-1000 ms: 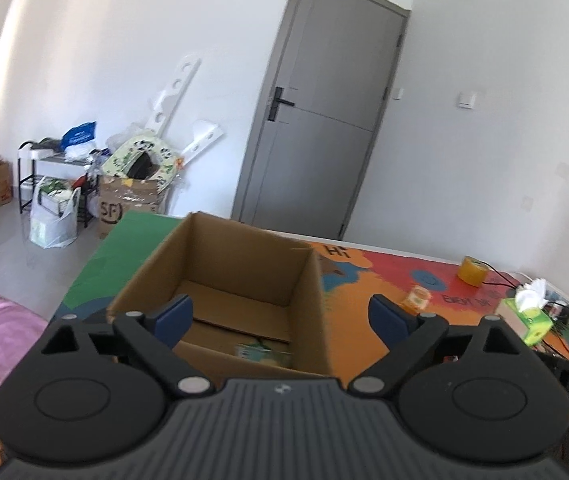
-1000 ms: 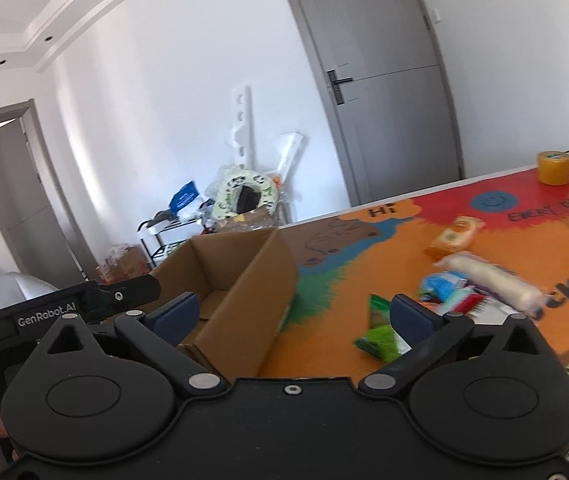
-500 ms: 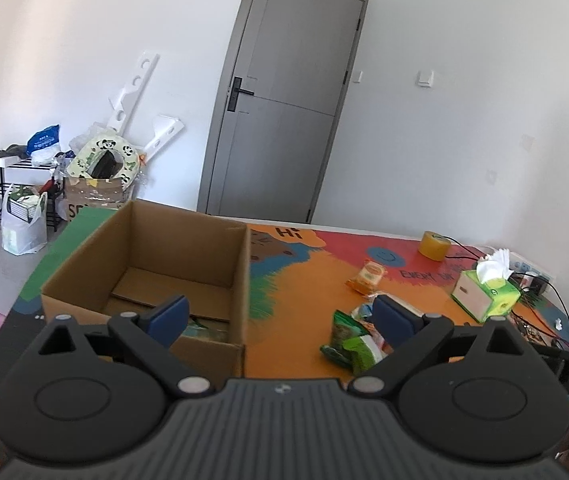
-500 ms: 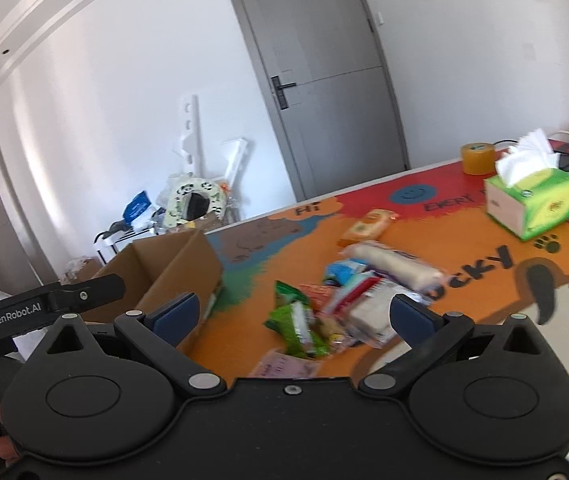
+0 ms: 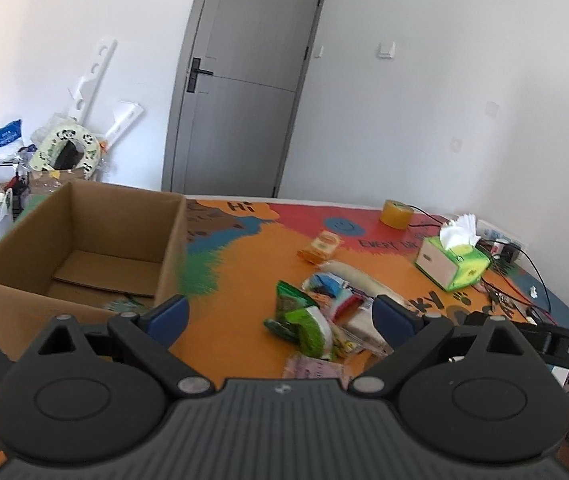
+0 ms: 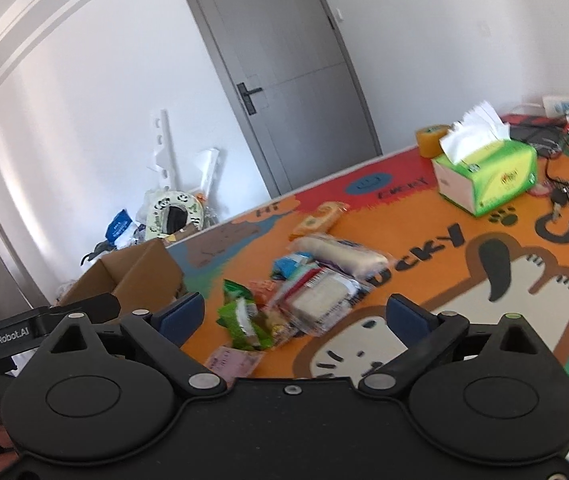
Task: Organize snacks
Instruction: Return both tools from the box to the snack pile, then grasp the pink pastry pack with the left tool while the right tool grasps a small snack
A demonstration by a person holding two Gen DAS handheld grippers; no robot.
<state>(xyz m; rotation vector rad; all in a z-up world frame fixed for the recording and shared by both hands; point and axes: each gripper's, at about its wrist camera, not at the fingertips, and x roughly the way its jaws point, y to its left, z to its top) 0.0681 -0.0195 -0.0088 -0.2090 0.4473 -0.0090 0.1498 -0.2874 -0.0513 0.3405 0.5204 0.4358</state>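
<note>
A heap of snack packets [image 5: 326, 312] [image 6: 300, 300] lies mid-table on the colourful mat, with green bags [image 5: 304, 320] [image 6: 240, 320] at its near side and a long white roll [image 5: 358, 276] [image 6: 340, 254] behind. An orange packet [image 5: 320, 246] [image 6: 318, 218] lies apart, farther back. The open cardboard box [image 5: 80, 248] [image 6: 132, 276] stands to the left, a packet on its floor. My left gripper [image 5: 280, 316] hangs open above the table, short of the heap. My right gripper [image 6: 294, 314] is wide, its jaws closing a little, nothing pressed between them.
A green tissue box [image 5: 450, 264] [image 6: 484, 172] and a yellow tape roll [image 5: 394, 214] [image 6: 430, 140] stand at the back right, with cables [image 5: 516, 280] beyond. A pink flat packet [image 6: 234, 362] lies nearest me. A grey door [image 5: 240, 92] and floor clutter [image 5: 64, 152] lie behind.
Both views have swung right, from the cardboard box to the snack heap, and sunk slightly. The heap now sits between both pairs of fingers. Nothing has been picked up.
</note>
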